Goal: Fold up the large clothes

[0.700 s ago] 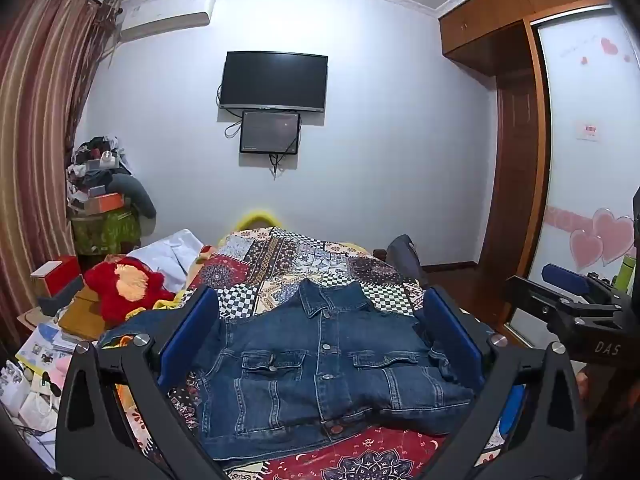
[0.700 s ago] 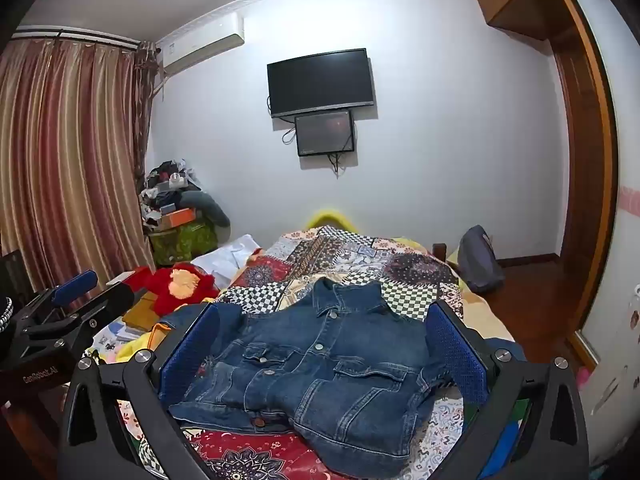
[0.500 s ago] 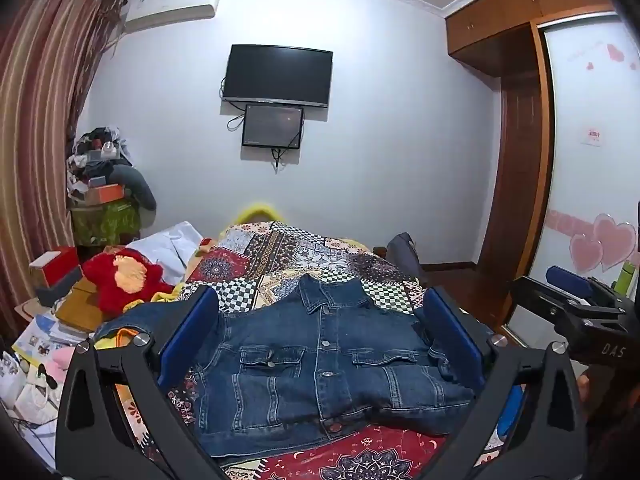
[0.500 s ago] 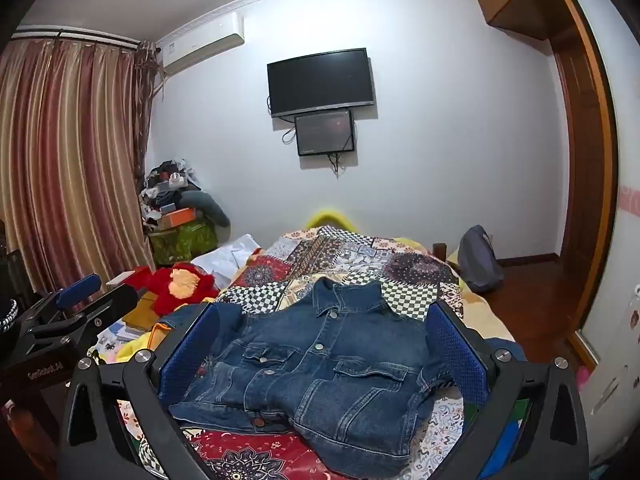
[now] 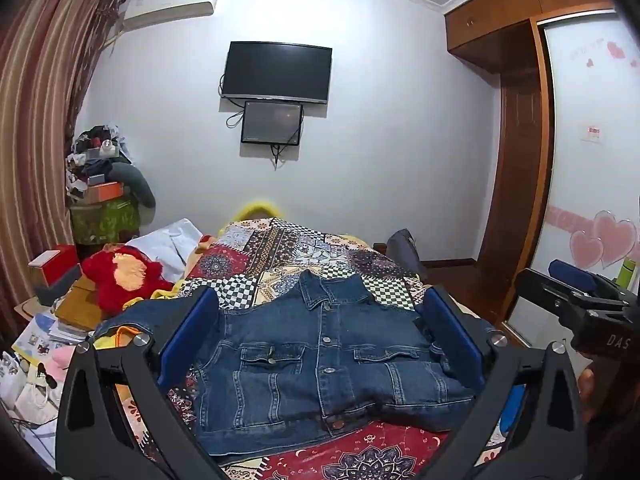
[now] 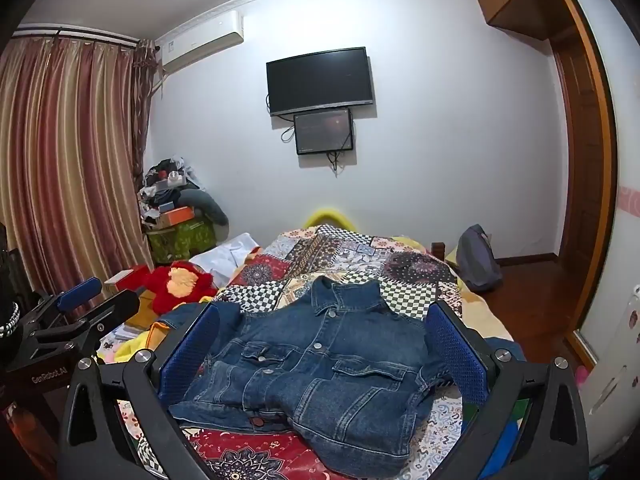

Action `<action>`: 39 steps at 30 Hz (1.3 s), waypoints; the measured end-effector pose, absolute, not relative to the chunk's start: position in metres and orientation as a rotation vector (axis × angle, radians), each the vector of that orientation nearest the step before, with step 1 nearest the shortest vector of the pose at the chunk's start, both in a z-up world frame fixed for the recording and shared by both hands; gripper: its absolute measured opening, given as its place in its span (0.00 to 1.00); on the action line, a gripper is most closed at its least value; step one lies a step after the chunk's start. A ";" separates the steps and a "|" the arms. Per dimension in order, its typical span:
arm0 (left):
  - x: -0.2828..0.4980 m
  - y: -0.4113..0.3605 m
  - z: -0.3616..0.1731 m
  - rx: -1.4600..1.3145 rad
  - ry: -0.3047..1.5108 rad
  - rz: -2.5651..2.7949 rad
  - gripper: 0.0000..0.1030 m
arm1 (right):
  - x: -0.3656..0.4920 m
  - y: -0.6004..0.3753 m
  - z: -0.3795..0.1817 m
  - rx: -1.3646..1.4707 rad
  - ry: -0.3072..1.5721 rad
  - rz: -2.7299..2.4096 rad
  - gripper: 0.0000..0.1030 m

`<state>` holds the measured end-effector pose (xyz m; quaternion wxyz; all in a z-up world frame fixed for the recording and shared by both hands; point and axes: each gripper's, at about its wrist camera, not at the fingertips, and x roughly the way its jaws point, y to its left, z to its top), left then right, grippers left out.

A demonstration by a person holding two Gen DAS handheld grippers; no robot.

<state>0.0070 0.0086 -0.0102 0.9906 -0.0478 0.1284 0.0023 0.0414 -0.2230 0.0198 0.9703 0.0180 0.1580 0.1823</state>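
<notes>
A blue denim jacket (image 5: 320,364) lies front up and buttoned on a patchwork bedspread (image 5: 304,248), collar away from me. It also shows in the right wrist view (image 6: 328,364). My left gripper (image 5: 320,344) is open and empty, held above the jacket's near hem. My right gripper (image 6: 324,352) is open and empty, also above the near hem. The right gripper shows at the right edge of the left wrist view (image 5: 580,304). The left gripper shows at the left edge of the right wrist view (image 6: 76,320).
A red plush toy (image 5: 120,276) and piled boxes and papers (image 5: 44,336) lie left of the bed. A grey backpack (image 6: 476,260) leans at the bed's far right. A wardrobe (image 5: 592,184) stands on the right. A TV (image 5: 276,72) hangs on the far wall.
Both grippers stay open above the jacket. The left wrist view has tilted slightly. The jacket has not moved.
</notes>
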 end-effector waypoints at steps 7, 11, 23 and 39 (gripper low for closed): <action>0.006 0.007 -0.008 -0.095 0.251 -0.003 1.00 | 0.041 -0.223 0.021 0.035 0.319 0.369 1.00; 0.004 0.007 -0.006 -0.095 0.244 -0.005 1.00 | 0.041 -0.223 0.021 0.034 0.317 0.370 1.00; 0.003 0.006 -0.005 -0.097 0.236 -0.008 1.00 | 0.042 -0.223 0.022 0.032 0.314 0.370 1.00; 0.002 0.006 -0.003 -0.099 0.232 -0.009 1.00 | 0.039 -0.224 0.025 0.029 0.308 0.371 1.00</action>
